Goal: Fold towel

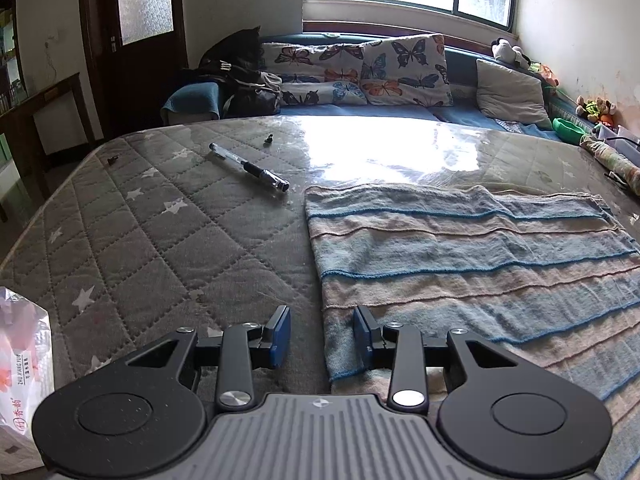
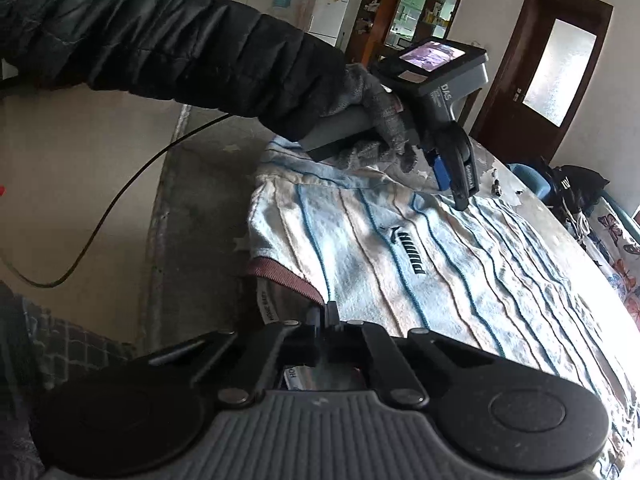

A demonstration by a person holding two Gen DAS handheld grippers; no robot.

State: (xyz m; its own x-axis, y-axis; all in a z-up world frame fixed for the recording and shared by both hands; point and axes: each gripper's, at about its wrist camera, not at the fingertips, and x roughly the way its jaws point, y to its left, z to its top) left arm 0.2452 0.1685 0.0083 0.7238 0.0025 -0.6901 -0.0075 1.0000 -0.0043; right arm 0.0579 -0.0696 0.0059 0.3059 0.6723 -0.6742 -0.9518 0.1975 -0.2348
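Observation:
A towel (image 1: 480, 248) with blue and pink stripes lies flat on the right half of the quilted table (image 1: 140, 240). In the left wrist view my left gripper (image 1: 322, 334) stands open low over the towel's near left corner. Its right pad (image 1: 364, 336) is over the cloth and its left pad (image 1: 280, 332) over the bare cover. In the right wrist view the towel (image 2: 400, 264) shows a printed logo. My right gripper (image 2: 325, 312) is shut on its maroon-hemmed edge. A gloved hand (image 2: 376, 108) holds the left gripper (image 2: 452, 188) at the towel's far corner.
A pen (image 1: 250, 168) and two small dark bits lie on the table left of the towel. A tissue pack (image 1: 20, 360) sits at the near left edge. A sofa with butterfly cushions (image 1: 400, 68) runs behind the table. A black cable (image 2: 120, 192) hangs beside the table.

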